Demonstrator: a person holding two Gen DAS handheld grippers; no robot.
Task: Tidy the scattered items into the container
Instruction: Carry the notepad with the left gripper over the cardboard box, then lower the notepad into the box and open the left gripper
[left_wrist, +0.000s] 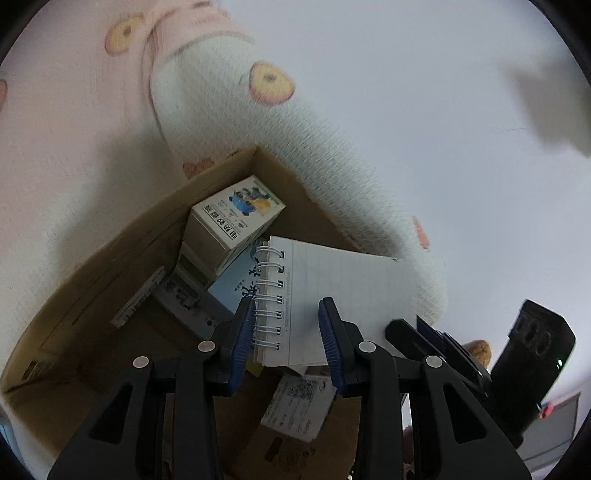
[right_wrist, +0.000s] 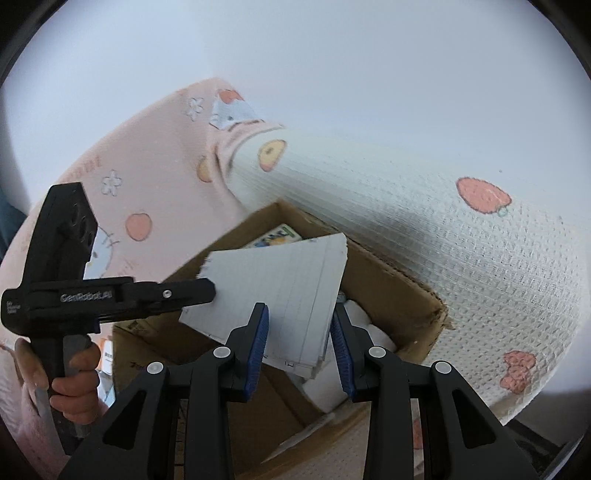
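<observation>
while both claws hang over the open brown cardboard box (left_wrist: 110, 266), a white spiral-bound lined notepad (left_wrist: 332, 288) sits between them above the box's inside. left claw (left_wrist: 286, 336) has its blue-padded jaws partly apart, straddling the wire-bound end of the pad; the left pad is right by the coil, but can't tell if either pad actually presses. right claw (right_wrist: 299, 347) is at the pad's opposite, plain edge, jaws narrower, w/ the page stack between the blue pads; whether they pinch it is unclear too. in the right wrist view the left claw's black body reaches in from the left to the pad's far edge, w/ a hand (right_wrist: 70, 380) around its grip.

inside the box: a white carton w/ a cartoon print (left_wrist: 236, 218) leaning in the far corner, a pale blue booklet (left_wrist: 236, 280) under it, a printed paper slip (left_wrist: 295, 410) nearer the claws. box rests on pink & white waffle-textured bedding w/ fruit prints (left_wrist: 74, 147).
</observation>
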